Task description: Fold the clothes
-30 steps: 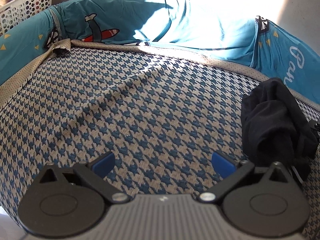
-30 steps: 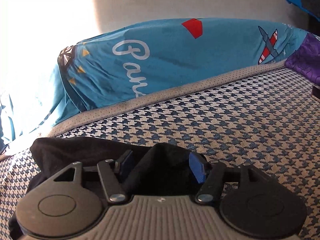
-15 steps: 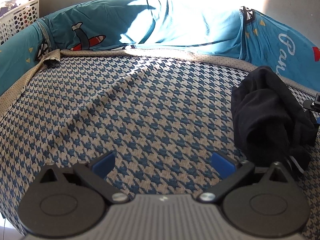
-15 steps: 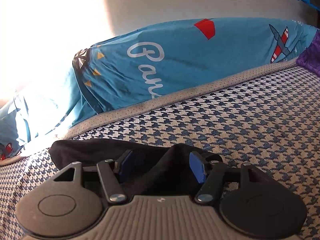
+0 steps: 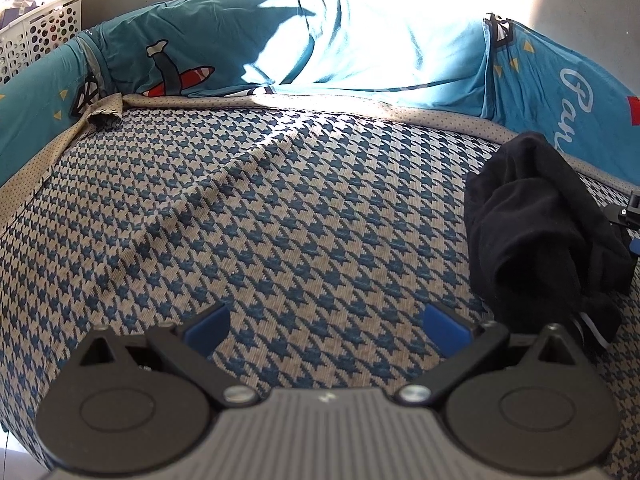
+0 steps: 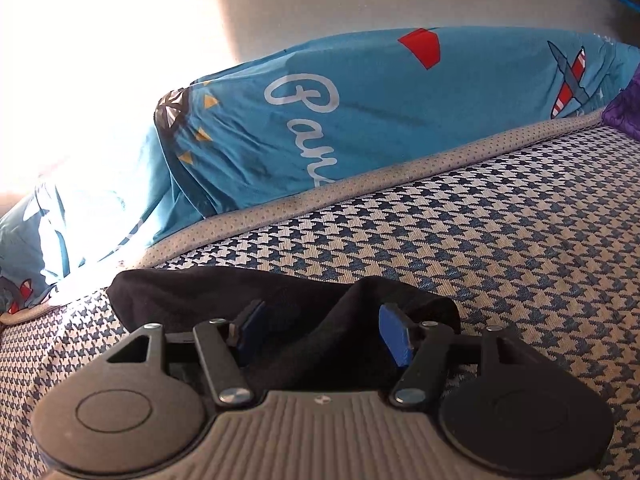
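Looking through the left wrist camera, the left gripper (image 5: 326,322) has its two blue pads far apart, with nothing between them. It hangs over a bed cover (image 5: 280,208) with a blue and tan zigzag check. The black garment (image 5: 532,232) lies bunched up on that cover, off to the right and apart from this gripper. A thin white stripe shows at its lower end, but what kind of clothing it is cannot be told. Behind the cover runs a teal sheet (image 5: 208,40) with a red and white plane on it. White curly letters on the sheet read "Pa" and then are cut off by the picture edge. Bright sun washes out the top middle, so nothing can be made out there. A white basket (image 5: 38,36) with round holes peeks in at the top left corner. A small black part of the right gripper (image 5: 628,216) pokes in at the right edge.

From the right wrist camera, the right gripper (image 6: 320,332) stands about half open, and the black garment (image 6: 288,300) sits between its blue pads. Whether the pads squeeze the cloth cannot be told. The teal sheet (image 6: 380,112) shows "Pan" in white letters, and the rest is hidden behind the tan edge of the bed cover (image 6: 520,248). A purple cloth (image 6: 626,108) is cut off at the right edge. Sun glare hides the top left.
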### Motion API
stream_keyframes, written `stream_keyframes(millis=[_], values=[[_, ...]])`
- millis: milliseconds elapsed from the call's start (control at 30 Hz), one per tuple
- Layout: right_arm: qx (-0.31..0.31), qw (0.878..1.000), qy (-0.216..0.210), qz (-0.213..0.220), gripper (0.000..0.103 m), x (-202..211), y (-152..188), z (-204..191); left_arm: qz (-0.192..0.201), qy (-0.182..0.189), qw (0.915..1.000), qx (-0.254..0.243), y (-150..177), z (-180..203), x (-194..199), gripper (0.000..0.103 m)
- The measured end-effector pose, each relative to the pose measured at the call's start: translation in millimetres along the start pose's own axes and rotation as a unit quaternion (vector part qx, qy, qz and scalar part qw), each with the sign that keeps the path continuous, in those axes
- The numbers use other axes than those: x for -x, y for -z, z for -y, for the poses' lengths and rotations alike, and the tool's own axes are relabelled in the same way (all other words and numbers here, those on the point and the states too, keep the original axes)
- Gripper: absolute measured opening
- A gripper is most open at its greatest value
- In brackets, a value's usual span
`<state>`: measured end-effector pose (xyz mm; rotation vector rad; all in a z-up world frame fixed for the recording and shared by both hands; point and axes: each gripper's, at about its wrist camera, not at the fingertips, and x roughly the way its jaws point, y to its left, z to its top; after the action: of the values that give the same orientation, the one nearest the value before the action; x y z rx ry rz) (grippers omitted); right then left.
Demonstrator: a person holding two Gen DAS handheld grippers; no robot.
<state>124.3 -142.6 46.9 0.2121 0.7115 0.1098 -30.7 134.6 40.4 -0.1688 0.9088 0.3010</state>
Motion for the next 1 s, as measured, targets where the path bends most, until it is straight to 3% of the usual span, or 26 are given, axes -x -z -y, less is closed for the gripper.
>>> stream_keyframes(millis=[233, 400, 500, 667, 867, 900, 1000], values=[[0.011, 1.000, -0.004, 0.006, 0.062, 2.4, 1.0, -3.0, -0.001, 0.002, 1.0000, -0.004, 1.3, 3.0, -1.0, 0.103], [0.063, 0.996, -0.051, 0.036, 0.062, 16.0, 3.2, -19.7, -0.001, 0.004, 0.9999, -0.011, 3.1, 7.2, -1.0, 0.103], [0.084, 0.990, -0.108, 0.018, 0.063, 17.4, 8.1, -31.4, -0.001, 0.003, 0.9998, -0.017, 4.4, 10.0, -1.7, 0.103], [0.125, 0.983, -0.132, -0.037, 0.069, 4.4, 22.2, -47.7, -0.006, 0.005, 0.9998, -0.020, 6.0, 12.4, -3.2, 0.103], [0.156, 0.981, -0.112, -0.041, 0.068, -1.9, 32.2, -52.8, -0.003, 0.003, 0.9998, -0.022, 6.6, 12.7, -1.2, 0.103], [0.162, 0.980, -0.109, -0.037, 0.067, -2.4, 33.3, -53.8, -0.002, 0.003, 0.9998, -0.022, 6.8, 12.1, -1.1, 0.103], [0.178, 0.979, -0.097, -0.025, 0.047, -4.1, 35.7, -56.0, -0.003, -0.001, 0.9997, -0.024, 7.7, 10.2, -1.7, 0.103]])
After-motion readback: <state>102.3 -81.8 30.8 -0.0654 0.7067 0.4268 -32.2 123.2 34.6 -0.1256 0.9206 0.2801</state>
